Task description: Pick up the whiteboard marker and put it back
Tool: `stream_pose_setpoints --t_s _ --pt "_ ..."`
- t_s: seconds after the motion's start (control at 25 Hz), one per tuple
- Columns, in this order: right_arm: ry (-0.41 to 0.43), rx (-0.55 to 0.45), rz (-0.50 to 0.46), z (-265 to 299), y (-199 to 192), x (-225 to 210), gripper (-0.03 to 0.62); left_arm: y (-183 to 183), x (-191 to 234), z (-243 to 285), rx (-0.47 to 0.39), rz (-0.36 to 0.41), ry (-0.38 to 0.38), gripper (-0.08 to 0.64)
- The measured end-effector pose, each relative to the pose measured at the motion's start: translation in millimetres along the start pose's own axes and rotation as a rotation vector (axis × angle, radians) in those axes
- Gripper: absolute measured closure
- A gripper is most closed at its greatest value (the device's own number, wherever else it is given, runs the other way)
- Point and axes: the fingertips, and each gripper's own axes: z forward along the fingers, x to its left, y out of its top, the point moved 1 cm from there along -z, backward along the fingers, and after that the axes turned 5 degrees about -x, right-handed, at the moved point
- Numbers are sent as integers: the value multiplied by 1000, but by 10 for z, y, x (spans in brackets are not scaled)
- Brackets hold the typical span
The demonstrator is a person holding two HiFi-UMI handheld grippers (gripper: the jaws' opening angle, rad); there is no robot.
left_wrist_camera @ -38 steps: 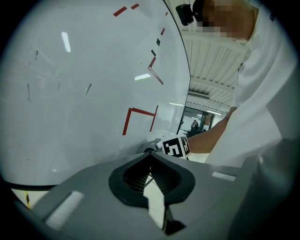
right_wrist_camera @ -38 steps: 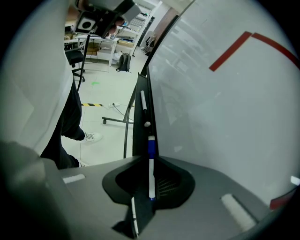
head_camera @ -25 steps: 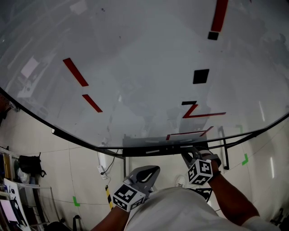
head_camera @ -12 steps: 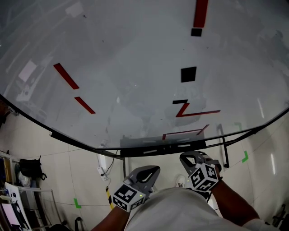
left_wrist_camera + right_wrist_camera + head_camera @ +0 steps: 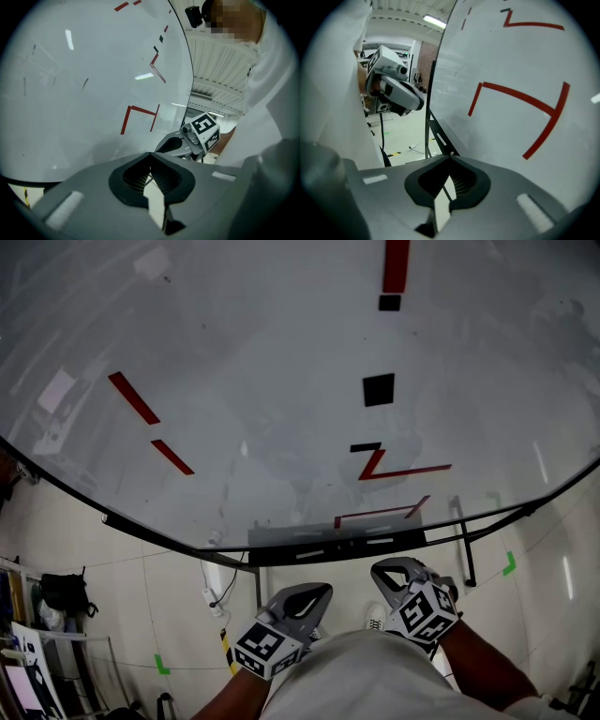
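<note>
Bright, even indoor light; ceiling lamps [image 5: 433,21] glare as pale streaks on the glossy white whiteboard [image 5: 281,362]. Both gripper views bulge fisheye-style with black corners.

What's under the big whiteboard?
Under the whiteboard, along its bottom edge, runs a dark tray. Below that is pale floor with a white power strip and a green tape mark. Whatever stands behind the board is covered.

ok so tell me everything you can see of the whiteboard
The whiteboard is big, white and glossy, with light reflections and faint smudges. It carries red strokes and small black squares. A dark frame edges it, with a dark tray on its lower edge. The left gripper and right gripper hang below it, apart from it.
</note>
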Motion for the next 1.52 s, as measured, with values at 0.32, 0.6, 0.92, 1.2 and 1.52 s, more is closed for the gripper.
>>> stream_pose_setpoints --t_s 0.32,0.6,0.92,1.2,1.52 --pt "43 -174 320 -124 104 -33 591 35 -66 12 -9 5 -15 543" --pt "122 -379 582 -339 327 -30 591 29 -87 10 -3 3 -23 543" --pt "133 -482 533 -521 524 16 591 130 -130 -3 -23 22 -54 543" --pt "116 -459 516 -489 565 80 591 99 -183 -14 -10 47 -93 543" --pt "22 -443 558 -460 619 230 591 109 -91 -239 6 56 -151 543"
